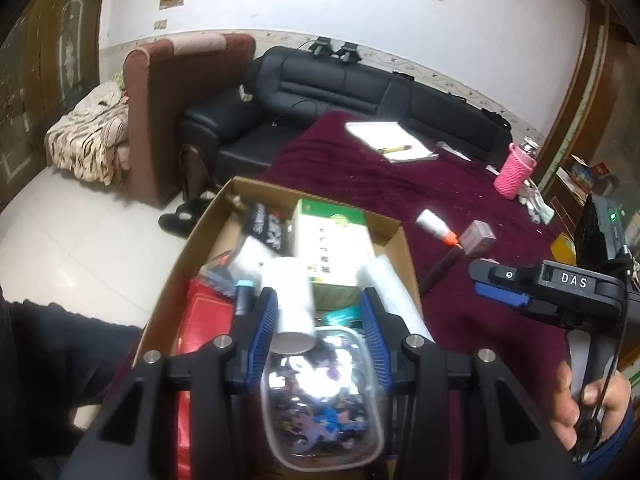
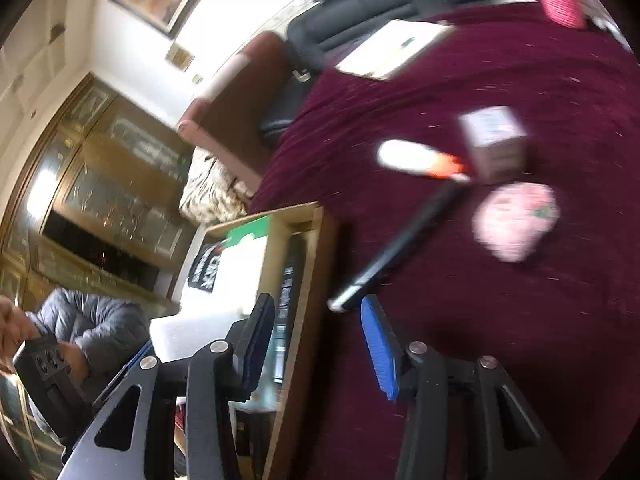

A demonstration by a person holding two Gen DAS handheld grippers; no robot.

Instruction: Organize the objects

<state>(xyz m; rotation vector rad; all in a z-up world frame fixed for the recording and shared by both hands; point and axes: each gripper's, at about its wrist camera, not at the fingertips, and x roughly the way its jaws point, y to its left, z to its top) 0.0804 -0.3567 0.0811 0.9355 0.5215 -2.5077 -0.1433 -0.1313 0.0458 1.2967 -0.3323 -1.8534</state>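
Observation:
My left gripper (image 1: pixel 318 312) is shut on a clear plastic container (image 1: pixel 320 396) of colourful small items, held over an open cardboard box (image 1: pixel 192 240). The box holds a green-and-white carton (image 1: pixel 332 248), a white cylinder (image 1: pixel 294 300), a black packet (image 1: pixel 264 226) and red items. My right gripper (image 2: pixel 320 320) is open and holds nothing, hovering over the box's right wall (image 2: pixel 308 280); it shows side-on in the left wrist view (image 1: pixel 500 284). On the maroon cloth (image 2: pixel 480 320) lie a white tube with an orange cap (image 2: pixel 420 160), a small greyish box (image 2: pixel 494 142), a black stick (image 2: pixel 400 240) and a pink round pack (image 2: pixel 516 224).
A notepad with a pen (image 1: pixel 390 140) and a pink knitted bottle (image 1: pixel 514 170) sit at the table's far side. A black sofa (image 1: pixel 340 88) and a brown armchair (image 1: pixel 168 112) stand behind. A person in a grey jacket (image 2: pixel 96 320) sits at left.

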